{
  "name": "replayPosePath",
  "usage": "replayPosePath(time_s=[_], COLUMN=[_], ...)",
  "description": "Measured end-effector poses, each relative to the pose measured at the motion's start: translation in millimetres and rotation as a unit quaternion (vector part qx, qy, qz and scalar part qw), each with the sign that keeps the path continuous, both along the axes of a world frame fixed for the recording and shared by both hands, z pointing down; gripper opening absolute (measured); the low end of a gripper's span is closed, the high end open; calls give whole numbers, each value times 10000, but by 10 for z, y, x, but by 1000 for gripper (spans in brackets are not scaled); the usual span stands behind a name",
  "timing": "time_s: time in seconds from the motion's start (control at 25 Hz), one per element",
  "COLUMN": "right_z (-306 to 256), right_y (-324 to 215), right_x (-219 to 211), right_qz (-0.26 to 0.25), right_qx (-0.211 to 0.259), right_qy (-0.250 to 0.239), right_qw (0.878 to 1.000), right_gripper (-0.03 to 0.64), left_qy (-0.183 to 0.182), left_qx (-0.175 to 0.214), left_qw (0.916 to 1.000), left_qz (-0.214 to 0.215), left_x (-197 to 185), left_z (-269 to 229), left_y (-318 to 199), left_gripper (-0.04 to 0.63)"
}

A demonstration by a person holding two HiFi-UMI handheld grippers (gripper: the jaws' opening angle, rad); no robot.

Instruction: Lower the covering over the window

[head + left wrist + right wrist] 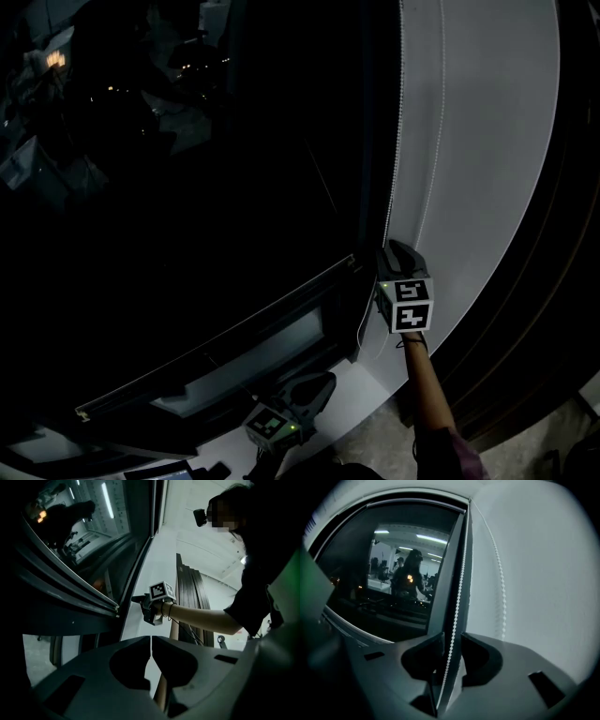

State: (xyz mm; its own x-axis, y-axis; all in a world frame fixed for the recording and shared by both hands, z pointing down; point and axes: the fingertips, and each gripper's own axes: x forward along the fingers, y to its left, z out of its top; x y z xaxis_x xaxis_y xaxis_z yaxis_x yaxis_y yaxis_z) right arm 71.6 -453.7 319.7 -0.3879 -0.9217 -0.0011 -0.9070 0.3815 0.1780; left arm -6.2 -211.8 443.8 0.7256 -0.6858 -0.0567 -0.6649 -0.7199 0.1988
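Left gripper (151,641) jaws pressed together, empty, right gripper (451,641) jaws spread, bead chain (457,588) between them, unpinched, chain hanging along frame edge of dark window (187,187), beside white wall (487,141)

Office or lab-like workroom indicated, at night. Large dark window (187,187) seen from 9 to 12 o'clock in head view. Ceiling strip lights (433,538), desks (379,587) and standing person (411,573) reflected in it, at 10 o'clock in right gripper view. Plain white wall (487,141) at 2 o'clock in head view. Bead chain (457,597) hung beside window.
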Motion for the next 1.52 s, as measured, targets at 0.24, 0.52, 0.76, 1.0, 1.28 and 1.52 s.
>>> replayPosePath(time_s=[0.24, 0.52, 0.76, 1.0, 1.28, 1.52], right_z=[-174, 77, 109, 767, 2134, 2784], right_y=[-21, 196, 436, 687, 1364, 1900], right_x=[-49, 18, 12, -26, -116, -219], right_qz=[-136, -59, 45, -37, -104, -128], right_qx=[135, -120, -6, -778, -2066, -2757], right_qy=[-28, -460, -400, -503, -443, -660], right_qw=[9998, 9989, 9992, 9957, 9774, 9589], right_gripper=[17, 15, 14, 14, 14, 12], left_qy=[-17, -47, -64, -60, -120, -224], left_qx=[5, 21, 102, 184, 418, 725], left_qw=[9999, 9998, 9996, 9990, 9963, 9899], left_qz=[138, 187, 271, 393, 735, 1200], left_x=[-99, -226, -254, -199, 106, 544], left_z=[-82, -103, -128, -194, -478, -679], left_y=[-67, -51, -64, -136, -303, -436], left_gripper=[2, 2, 2, 2, 43, 97])
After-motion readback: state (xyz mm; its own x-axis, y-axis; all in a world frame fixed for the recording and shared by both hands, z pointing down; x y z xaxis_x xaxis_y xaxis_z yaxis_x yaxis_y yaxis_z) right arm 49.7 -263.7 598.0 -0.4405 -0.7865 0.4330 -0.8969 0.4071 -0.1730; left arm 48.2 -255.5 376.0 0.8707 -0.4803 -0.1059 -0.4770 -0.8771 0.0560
